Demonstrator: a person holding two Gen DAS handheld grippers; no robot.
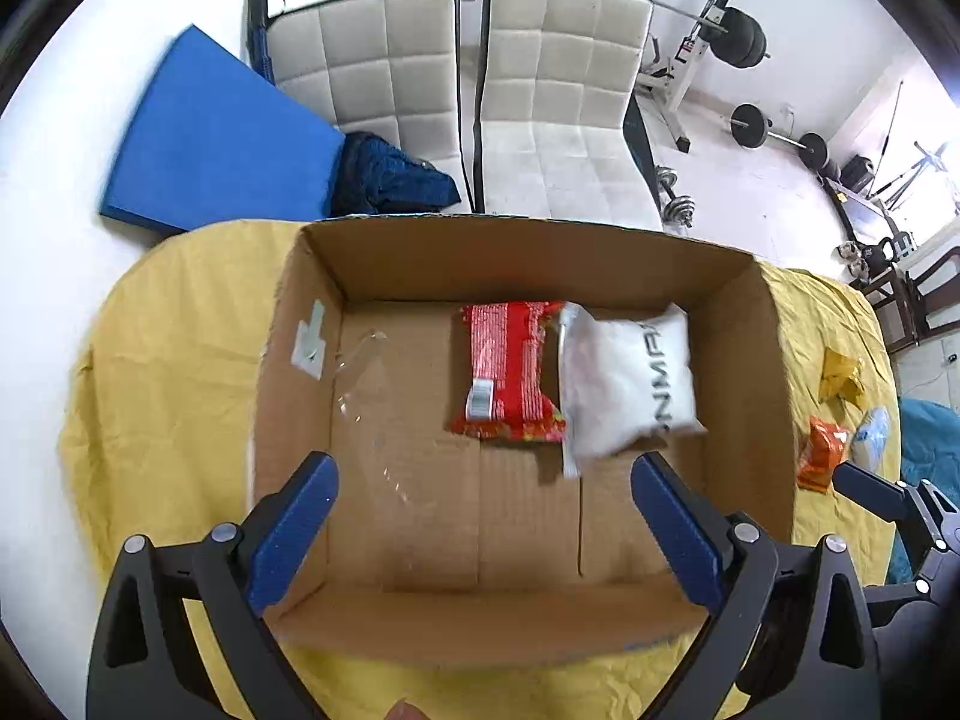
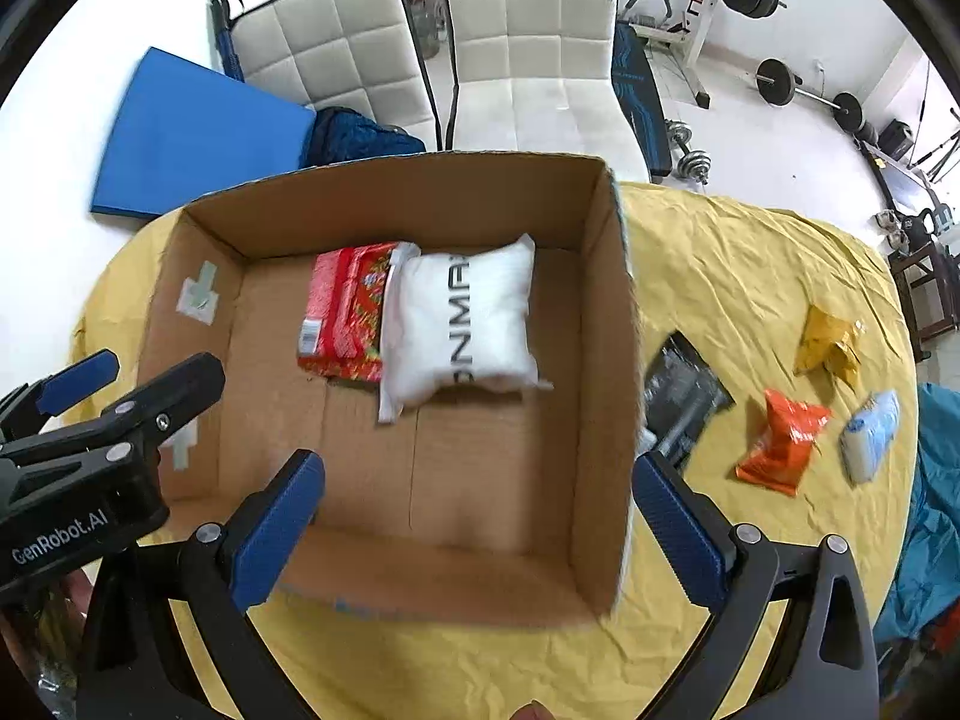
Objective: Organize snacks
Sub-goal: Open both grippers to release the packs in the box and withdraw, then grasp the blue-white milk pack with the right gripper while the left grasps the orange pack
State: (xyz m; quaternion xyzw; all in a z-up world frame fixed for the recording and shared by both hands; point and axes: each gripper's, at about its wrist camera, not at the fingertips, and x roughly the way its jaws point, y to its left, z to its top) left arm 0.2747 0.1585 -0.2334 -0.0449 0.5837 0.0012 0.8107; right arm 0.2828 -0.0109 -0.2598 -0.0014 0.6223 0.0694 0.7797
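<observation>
An open cardboard box stands on a yellow cloth. Inside lie a red snack packet and a white pouch side by side, the pouch overlapping the red packet's edge. My left gripper hovers open over the box, holding nothing. My right gripper is open and empty above the box's near right part. Outside, right of the box, lie a black packet, an orange packet, a yellow packet and a pale blue packet.
The yellow cloth covers a round table. Two white padded chairs stand behind it, with a blue mat and dark cloth to the left. Weights and a bench fill the far right. The other gripper shows at each view's edge.
</observation>
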